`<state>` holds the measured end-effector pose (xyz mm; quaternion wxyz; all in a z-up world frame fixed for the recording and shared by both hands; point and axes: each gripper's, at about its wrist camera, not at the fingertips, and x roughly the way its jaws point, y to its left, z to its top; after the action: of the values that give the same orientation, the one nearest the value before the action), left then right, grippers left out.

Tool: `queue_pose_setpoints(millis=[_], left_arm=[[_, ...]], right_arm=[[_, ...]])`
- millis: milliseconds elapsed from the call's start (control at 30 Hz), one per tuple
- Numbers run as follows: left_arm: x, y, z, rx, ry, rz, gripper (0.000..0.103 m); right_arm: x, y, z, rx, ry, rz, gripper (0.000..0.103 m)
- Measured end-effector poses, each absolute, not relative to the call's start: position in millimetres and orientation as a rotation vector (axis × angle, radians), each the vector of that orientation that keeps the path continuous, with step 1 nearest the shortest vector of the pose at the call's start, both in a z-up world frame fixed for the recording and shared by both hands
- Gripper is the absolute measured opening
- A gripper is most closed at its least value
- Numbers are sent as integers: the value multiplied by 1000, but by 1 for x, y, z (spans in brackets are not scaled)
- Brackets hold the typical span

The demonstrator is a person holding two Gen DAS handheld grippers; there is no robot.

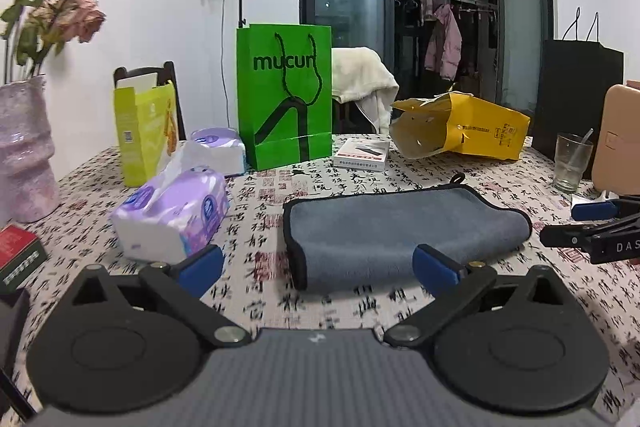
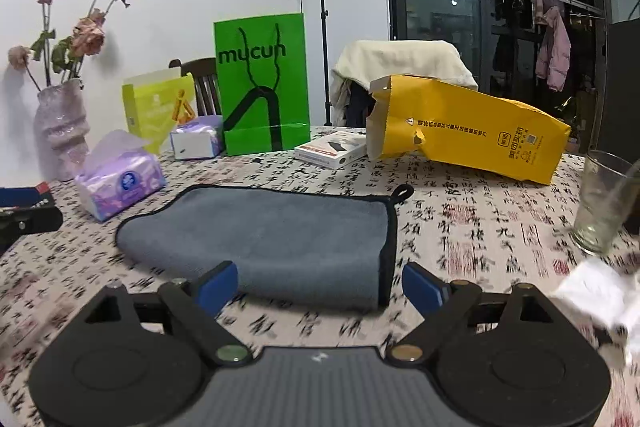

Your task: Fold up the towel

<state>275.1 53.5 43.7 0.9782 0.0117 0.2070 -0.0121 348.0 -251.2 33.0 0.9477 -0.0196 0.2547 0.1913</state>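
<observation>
A grey towel (image 1: 396, 231) with black edging lies folded on the calligraphy-print tablecloth (image 1: 256, 203); it also shows in the right wrist view (image 2: 280, 231). A black hanging loop (image 2: 402, 191) sticks out at its far corner. My left gripper (image 1: 318, 269) is open and empty, just in front of the towel's near left corner. My right gripper (image 2: 320, 287) is open and empty, just in front of the towel's near right corner. The right gripper shows at the right edge of the left wrist view (image 1: 592, 227).
A purple tissue pack (image 1: 172, 215) lies left of the towel. Behind stand a green paper bag (image 1: 285, 95), a small white box (image 1: 362, 153), a yellow bag (image 2: 468, 127) on its side and a yellow-green box (image 1: 144, 131). A glass (image 2: 604, 203) stands at the right, a vase (image 1: 24, 151) at the left.
</observation>
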Motion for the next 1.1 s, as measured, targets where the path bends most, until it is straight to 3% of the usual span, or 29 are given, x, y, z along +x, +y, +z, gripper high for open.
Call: queue_pose_setpoints(millis=[367, 567, 1100], left_arm=[[200, 41, 50, 34, 352, -14, 103], [158, 30, 48, 51, 333, -4, 103], [66, 18, 33, 60, 335, 16, 103]], right_arm=[[261, -243, 39, -48, 462, 378, 90], [209, -240, 42, -36, 431, 373, 99], [95, -235, 52, -40, 369, 391, 101]])
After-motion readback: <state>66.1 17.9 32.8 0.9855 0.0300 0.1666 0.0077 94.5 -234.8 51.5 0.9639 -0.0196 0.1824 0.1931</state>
